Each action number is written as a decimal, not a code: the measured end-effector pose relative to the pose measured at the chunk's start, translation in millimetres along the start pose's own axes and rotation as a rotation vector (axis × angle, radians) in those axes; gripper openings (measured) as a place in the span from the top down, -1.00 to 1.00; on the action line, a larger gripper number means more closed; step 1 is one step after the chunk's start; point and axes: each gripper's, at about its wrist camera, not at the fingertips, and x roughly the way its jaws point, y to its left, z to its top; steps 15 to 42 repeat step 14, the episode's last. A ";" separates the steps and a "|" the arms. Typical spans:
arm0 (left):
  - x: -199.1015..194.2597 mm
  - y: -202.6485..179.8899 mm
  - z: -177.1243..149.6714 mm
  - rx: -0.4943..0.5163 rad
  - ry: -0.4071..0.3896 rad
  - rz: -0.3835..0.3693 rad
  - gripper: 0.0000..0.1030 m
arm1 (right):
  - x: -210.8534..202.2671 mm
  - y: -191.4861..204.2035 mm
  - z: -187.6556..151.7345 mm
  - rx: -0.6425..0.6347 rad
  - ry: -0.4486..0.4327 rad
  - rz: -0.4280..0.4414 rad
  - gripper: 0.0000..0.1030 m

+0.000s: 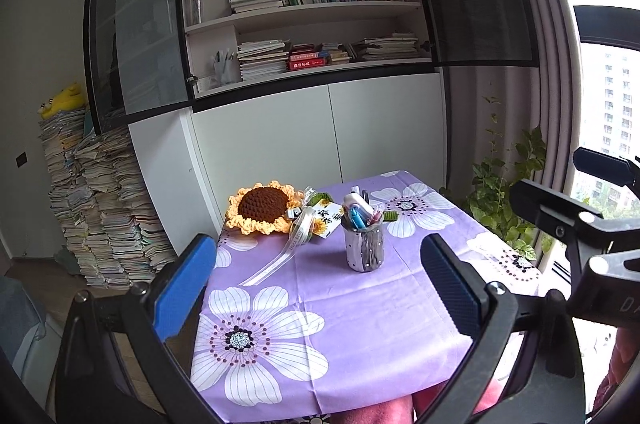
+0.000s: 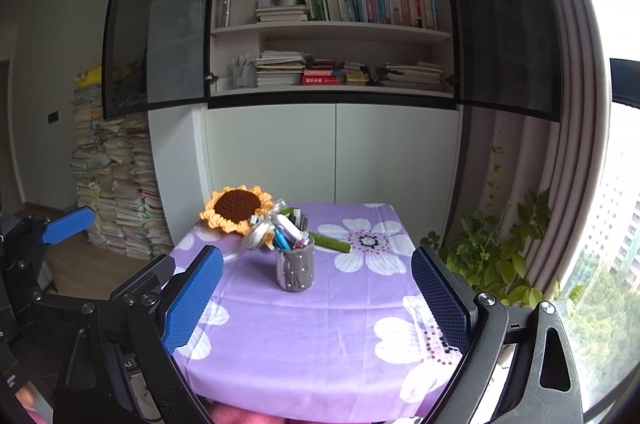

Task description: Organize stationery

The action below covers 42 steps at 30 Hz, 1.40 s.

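The counter (image 2: 320,364), draped in a purple flowered cloth, is lying bare along its near edge and both sides. A grey pen cup (image 2: 295,270) is standing upright near the middle, packed with pens (image 2: 285,239), a crocheted sunflower (image 2: 236,210) just behind it. Both the left tongs (image 1: 320,288) and the right tongs (image 2: 316,300) are hanging spread wide and empty, back over the near edge, well apart from the cup.

Both wrist views face the table (image 1: 360,324) from nearby.
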 end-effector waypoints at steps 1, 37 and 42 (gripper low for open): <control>-1.2 0.7 0.3 -0.003 -0.004 0.000 -0.98 | -1.7 -1.0 0.4 0.003 -0.003 -0.001 -0.86; -12.7 2.6 0.3 -0.013 -0.035 0.004 -0.98 | -7.6 1.5 0.7 0.007 -0.018 0.016 -0.86; -12.7 2.6 0.3 -0.013 -0.035 0.004 -0.98 | -7.6 1.5 0.7 0.007 -0.018 0.016 -0.86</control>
